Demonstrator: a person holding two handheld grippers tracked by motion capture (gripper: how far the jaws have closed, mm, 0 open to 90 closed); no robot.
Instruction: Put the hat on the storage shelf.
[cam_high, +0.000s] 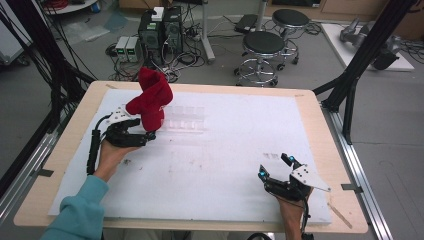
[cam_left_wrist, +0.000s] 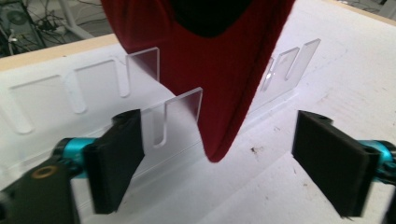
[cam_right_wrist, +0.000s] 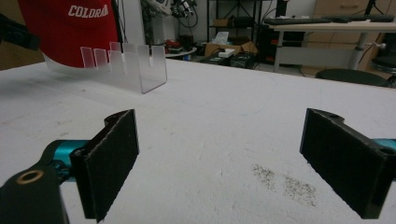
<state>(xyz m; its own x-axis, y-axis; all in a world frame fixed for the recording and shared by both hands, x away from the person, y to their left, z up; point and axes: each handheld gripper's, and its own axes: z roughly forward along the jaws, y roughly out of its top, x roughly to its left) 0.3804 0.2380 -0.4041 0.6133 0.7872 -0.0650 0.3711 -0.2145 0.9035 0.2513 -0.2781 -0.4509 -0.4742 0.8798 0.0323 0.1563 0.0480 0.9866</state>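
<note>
High view, left to right: my left gripper (cam_high: 145, 136) sits at the near base of the red cap (cam_high: 150, 97), jaws spread wide, nothing clamped. Cap stands draped over the left end of the clear slotted rack (cam_high: 187, 122), which runs off to the gripper's right across the white mat (cam_high: 225, 165).

Left gripper view: both pads (cam_left_wrist: 116, 158) stand well apart with the cap's lower tip (cam_left_wrist: 219, 140) hanging in the gap between them, touching neither. Cap (cam_left_wrist: 210, 60) rises straight ahead of the jaws and above them. Rack's upright acrylic tabs (cam_left_wrist: 180, 112) sit just behind the tip, partly covered by the red fabric. Cap rests on the rack on its own.

Far right: my right gripper (cam_high: 277, 167) lies low on the mat near the front edge, well apart from cap and rack. Jaws wide open, empty. In the right gripper view the pads (cam_right_wrist: 109, 158) frame bare mat; the rack (cam_right_wrist: 135, 67) and cap (cam_right_wrist: 70, 32), white lettering on it, are far ahead and to the gripper's left.
</note>
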